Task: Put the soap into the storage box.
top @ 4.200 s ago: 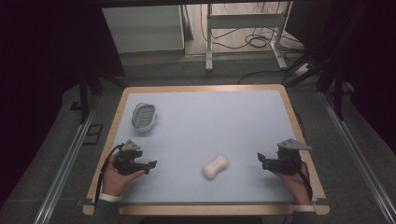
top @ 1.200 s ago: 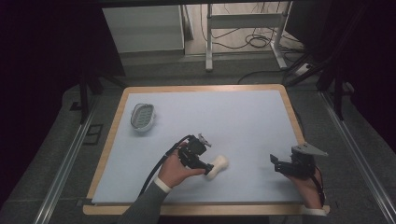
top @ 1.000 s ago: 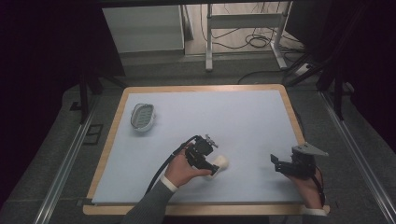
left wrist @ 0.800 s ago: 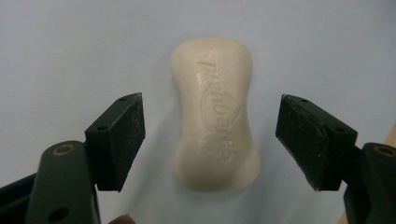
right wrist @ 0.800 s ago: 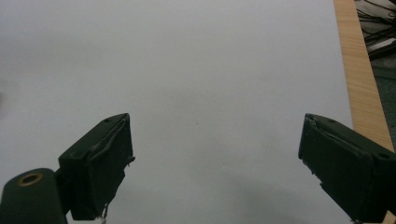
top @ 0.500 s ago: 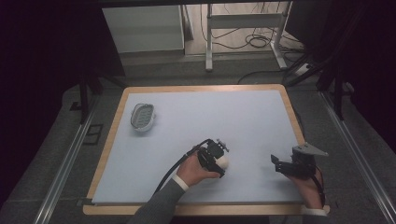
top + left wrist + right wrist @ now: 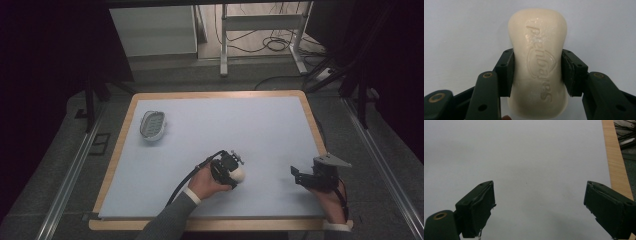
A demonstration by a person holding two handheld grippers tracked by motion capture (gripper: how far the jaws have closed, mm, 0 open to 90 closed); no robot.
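Note:
A cream bar of soap (image 7: 537,37), waisted in the middle with raised lettering, lies on the pale blue table top (image 7: 225,125) near its front centre. My left gripper (image 7: 537,72) is shut on the soap, one pad pressed against each side of its narrow waist. In the high view the left gripper (image 7: 227,167) covers most of the soap (image 7: 240,174), and one rounded end sticks out to the right. My right gripper (image 7: 300,176) rests near the front right corner. Its jaws stand wide open over bare table in the right gripper view (image 7: 539,202).
A small grey oval soap dish (image 7: 152,125) sits at the left of the table, well away from both grippers. The wooden table rim (image 7: 615,165) runs close by the right gripper. Dark floor, rails and cables surround the table.
My left gripper has travelled from the front left across to the soap at front centre and closed around its waist. The right gripper has barely shifted.

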